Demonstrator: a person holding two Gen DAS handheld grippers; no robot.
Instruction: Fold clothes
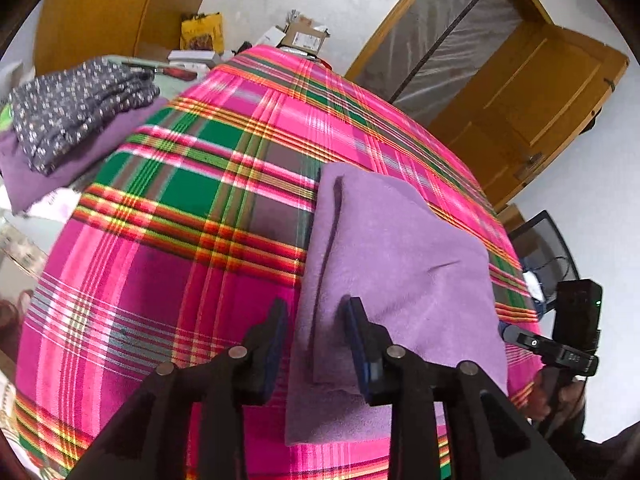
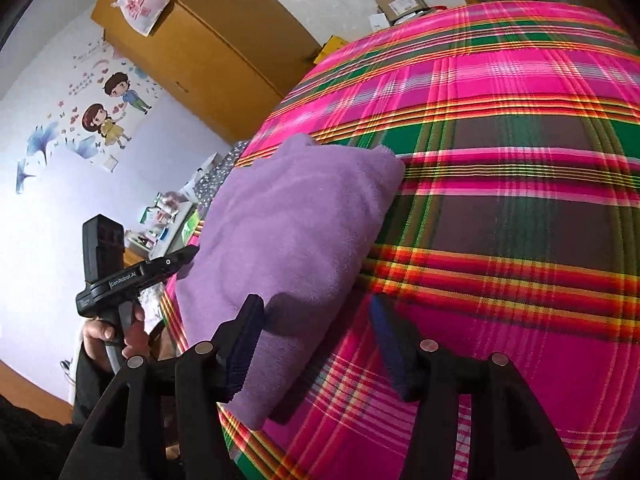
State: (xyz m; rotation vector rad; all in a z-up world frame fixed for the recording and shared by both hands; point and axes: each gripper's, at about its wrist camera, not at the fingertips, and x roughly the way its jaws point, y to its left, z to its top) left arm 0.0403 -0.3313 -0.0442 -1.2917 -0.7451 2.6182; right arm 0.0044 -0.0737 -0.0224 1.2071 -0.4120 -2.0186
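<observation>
A folded light purple garment [image 1: 400, 280] lies flat on the pink, green and red plaid bed cover [image 1: 180, 200]. My left gripper [image 1: 318, 312] is open and hovers over the garment's near left edge, one finger on each side of that edge, holding nothing. In the right wrist view the same purple garment [image 2: 292, 232] lies left of centre on the plaid cover [image 2: 500, 200]. My right gripper [image 2: 316, 312] is open above the garment's near right corner and holds nothing. The left gripper's body [image 2: 132, 276] shows at the garment's left side.
A pile of folded clothes, a dark floral piece [image 1: 76, 112] on a purple one, sits at the far left of the bed. Boxes [image 1: 304, 36] stand beyond the far edge. A wooden door [image 1: 532, 108] is at the right, a wardrobe [image 2: 208, 48] at the left.
</observation>
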